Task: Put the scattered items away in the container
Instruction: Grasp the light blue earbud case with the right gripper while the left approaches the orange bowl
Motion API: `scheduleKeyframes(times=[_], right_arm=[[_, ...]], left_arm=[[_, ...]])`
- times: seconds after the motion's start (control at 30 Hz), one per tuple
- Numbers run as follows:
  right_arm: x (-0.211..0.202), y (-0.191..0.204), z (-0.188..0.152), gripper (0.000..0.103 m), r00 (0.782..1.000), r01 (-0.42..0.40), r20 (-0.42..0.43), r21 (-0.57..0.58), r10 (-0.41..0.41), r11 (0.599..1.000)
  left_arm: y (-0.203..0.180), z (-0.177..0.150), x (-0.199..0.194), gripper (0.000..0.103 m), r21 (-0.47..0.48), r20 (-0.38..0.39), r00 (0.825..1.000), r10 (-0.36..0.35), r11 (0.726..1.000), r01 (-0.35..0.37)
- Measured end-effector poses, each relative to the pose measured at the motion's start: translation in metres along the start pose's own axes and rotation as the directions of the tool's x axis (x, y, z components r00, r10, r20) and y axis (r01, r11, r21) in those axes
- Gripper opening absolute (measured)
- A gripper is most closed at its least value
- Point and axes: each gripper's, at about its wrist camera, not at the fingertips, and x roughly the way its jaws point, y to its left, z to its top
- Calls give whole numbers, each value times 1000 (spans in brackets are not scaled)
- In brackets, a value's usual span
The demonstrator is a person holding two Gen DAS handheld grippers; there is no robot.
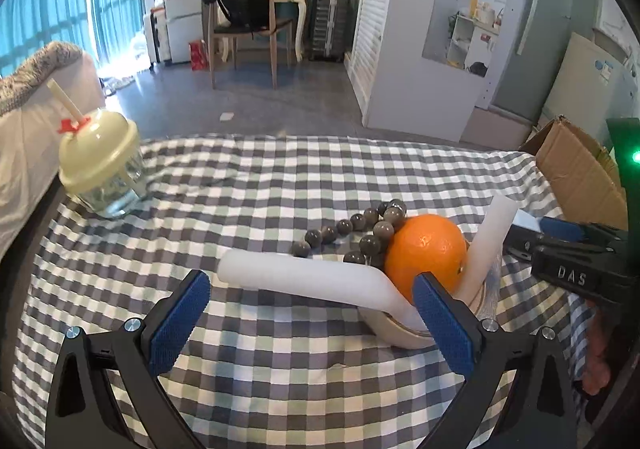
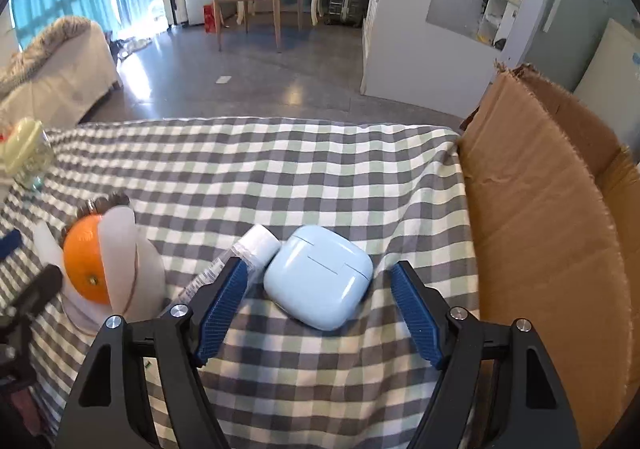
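Right hand-held gripper [image 2: 320, 289] | jaws apart, untouching | blue earbud case [image 2: 318, 276] lies between them

on the checked cloth [image 2: 280, 169]: one orange [image 1: 426, 255], one string of dark beads [image 1: 362, 233] (about a dozen beads show, the rest hidden behind the fruit), two white tubes [image 1: 304, 279], one lidded cup with a straw [image 1: 102, 165], one pale blue earbud case [image 2: 318, 275], one small clear bottle with a white cap [image 2: 240, 257]. one cardboard box [image 2: 552, 209]. two grippers, one per view.
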Motion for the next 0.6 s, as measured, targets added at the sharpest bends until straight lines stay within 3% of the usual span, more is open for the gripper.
scheduleKeyframes(times=[0.17,0.23,0.27,0.4,0.47,0.53,0.6], right_arm=[[-10,-5,1,41,1000,-16,26,5,16,1000],[-16,-3,1,18,998,-42,36,-14,42,999],[-16,-2,1,17,999,-40,30,-21,41,999],[-13,5,-2,18,1000,-3,29,-51,4,999],[-10,8,-2,23,999,11,35,-65,-9,998],[-4,13,-1,51,999,40,30,-79,-38,996],[12,15,-1,56,997,78,-17,-83,-79,993]], left_arm=[[5,3,1,103,-29,-11,999,-46,999,46],[4,3,1,103,-28,-14,998,-59,998,58],[4,2,2,103,-25,-22,998,-65,998,64],[-1,3,10,103,-35,-55,994,-91,995,90],[-1,3,12,103,-51,-68,992,-104,994,100],[-3,1,13,103,-55,-73,991,-109,993,105],[-3,1,13,103,-56,-82,991,-107,993,103]])
